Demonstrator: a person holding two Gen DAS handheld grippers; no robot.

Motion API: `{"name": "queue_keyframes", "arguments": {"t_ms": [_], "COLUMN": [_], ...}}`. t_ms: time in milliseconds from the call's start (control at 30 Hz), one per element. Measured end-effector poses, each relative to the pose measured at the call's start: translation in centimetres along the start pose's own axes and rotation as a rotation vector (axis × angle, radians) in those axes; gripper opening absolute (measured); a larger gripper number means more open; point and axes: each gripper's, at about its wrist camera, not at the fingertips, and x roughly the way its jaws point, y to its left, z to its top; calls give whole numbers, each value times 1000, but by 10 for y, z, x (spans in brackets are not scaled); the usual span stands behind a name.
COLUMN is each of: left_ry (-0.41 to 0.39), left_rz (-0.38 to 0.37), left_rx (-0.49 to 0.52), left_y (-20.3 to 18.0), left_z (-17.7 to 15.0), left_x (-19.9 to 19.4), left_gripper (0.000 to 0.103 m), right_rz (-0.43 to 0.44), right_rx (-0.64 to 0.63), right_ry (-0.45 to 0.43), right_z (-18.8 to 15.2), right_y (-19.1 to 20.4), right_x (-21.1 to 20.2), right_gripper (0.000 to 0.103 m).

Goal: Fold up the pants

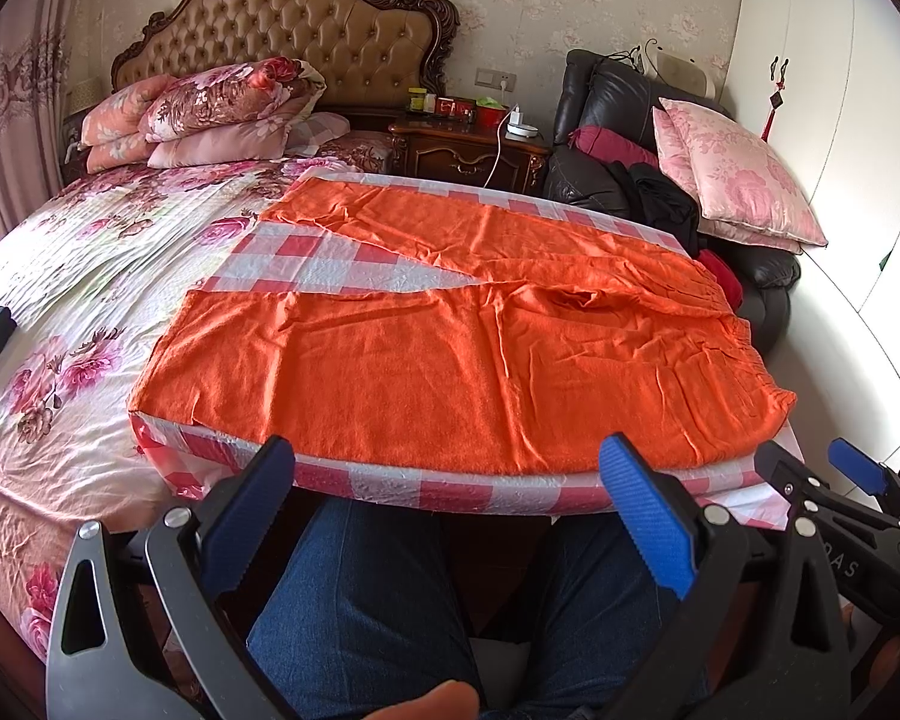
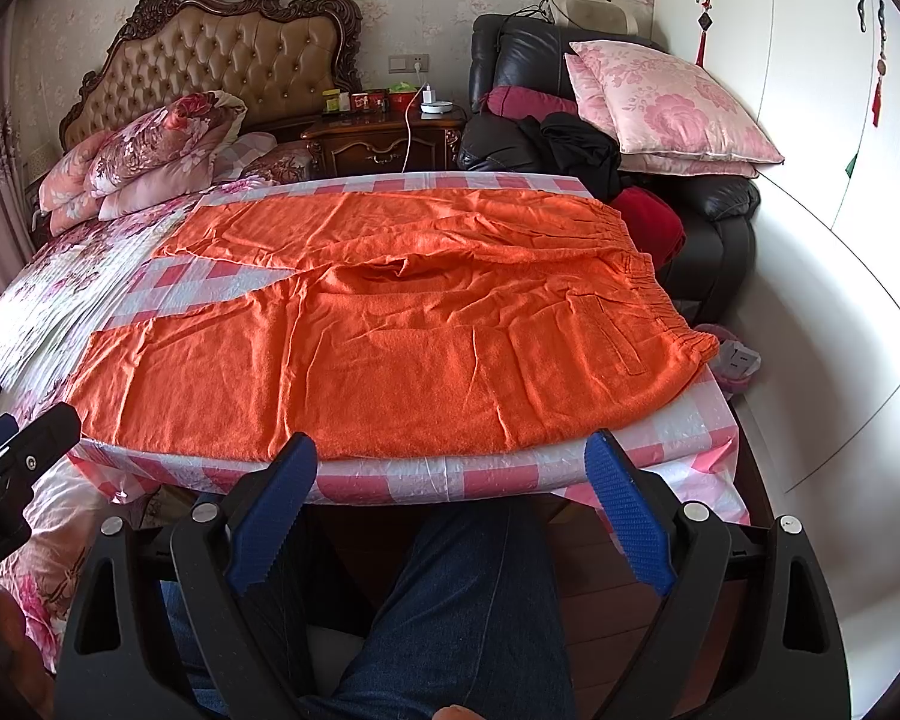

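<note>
Orange pants [image 1: 462, 348] lay spread flat on a pink-and-white checked cloth [image 1: 306, 258] covering a board at the near right of the bed [image 1: 78, 276]. The waistband sat at the right end, its gathered elastic [image 2: 660, 294] clear in the right wrist view, and the two legs ran left, splitting apart so a wedge of checked cloth showed between them. The near leg reached almost to the cloth's near edge; the far leg lay along the far edge. The fabric was creased, with a small raised fold near the crotch [image 1: 576, 300].

The left gripper [image 1: 444, 516] hovered just short of the near edge, its blue pads [image 1: 252, 516] wide apart and holding nothing. The right gripper [image 2: 450, 510] hung likewise at the near edge, further right, fingers spread and empty, not touching the pants. Each showed at the edge of the other's view.

Below both were the person's blue jeans [image 2: 468, 600]. Pillows [image 1: 210, 114] were piled at the far left by the tufted headboard [image 1: 306, 30]; a nightstand [image 1: 468, 150] stood beyond the cloth, and a dark armchair [image 2: 708, 204] with pink cushions [image 2: 666, 102] at the far right
</note>
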Motion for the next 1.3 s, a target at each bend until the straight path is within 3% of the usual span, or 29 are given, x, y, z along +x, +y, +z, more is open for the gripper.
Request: {"name": "queue_keyframes", "arguments": {"t_ms": [900, 1000, 1133, 1300], "left_ry": [10, 20, 34, -89], "left_rz": [9, 23, 24, 41], "left_rx": [-4, -3, 16, 64], "left_y": [4, 11, 20, 32], "left_z": [0, 2, 20, 59], "left_x": [6, 21, 54, 86], "left_gripper": [101, 101, 101, 101], "right_rz": [-10, 10, 101, 74], "right_rx": [17, 37, 81, 107], "right_ry": [16, 37, 95, 124], "right_z": [0, 4, 26, 80], "right_y": [-6, -18, -44, -91], "right_x": [9, 22, 61, 115], "right_gripper": [88, 88, 88, 88]}}
